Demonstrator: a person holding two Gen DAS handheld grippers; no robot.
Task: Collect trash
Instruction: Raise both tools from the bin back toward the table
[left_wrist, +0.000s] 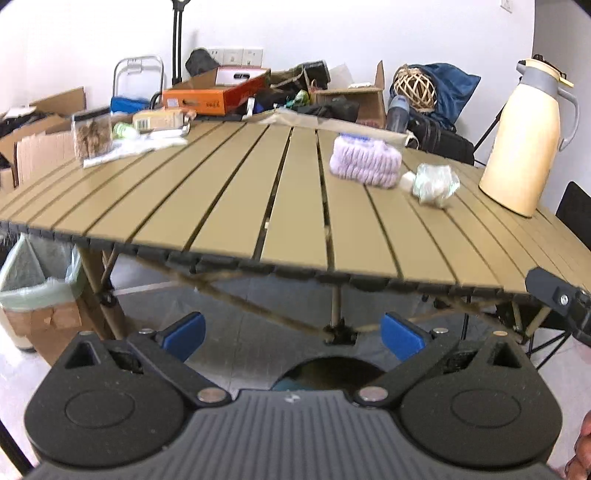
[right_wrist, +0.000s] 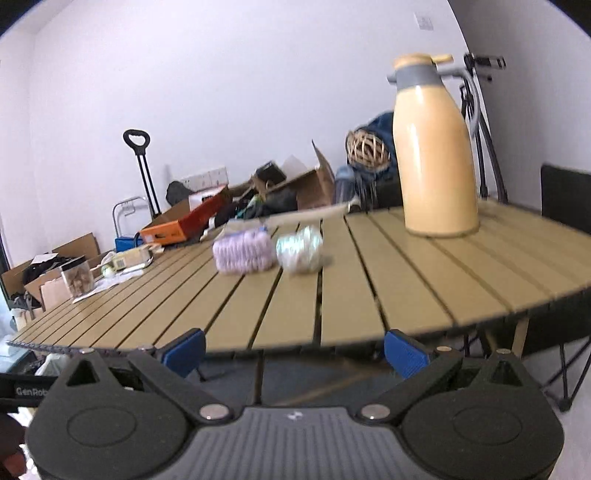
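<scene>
1. Both claws, left claw (left_wrist: 293, 336) and right claw (right_wrist: 295, 352), hang with jaws wide apart and empty, below the worktop (left_wrist: 229, 199) edge.
2. Trash: a crumpled wrapper (right_wrist: 300, 250) lies mid-worktop, just beside the purple cloth (right_wrist: 244, 250).
3. Approach with the right claw, straddle the wrapper only, and pinch gently.
4. Steer clear of the jug (right_wrist: 436, 147); the lined bin (left_wrist: 35, 280) waits left.

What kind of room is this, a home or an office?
Probably a spare or storage room rather than a kitchen: a folding slatted table holds a thermos jug, with open cardboard boxes and bags piled against the bare wall behind.
</scene>
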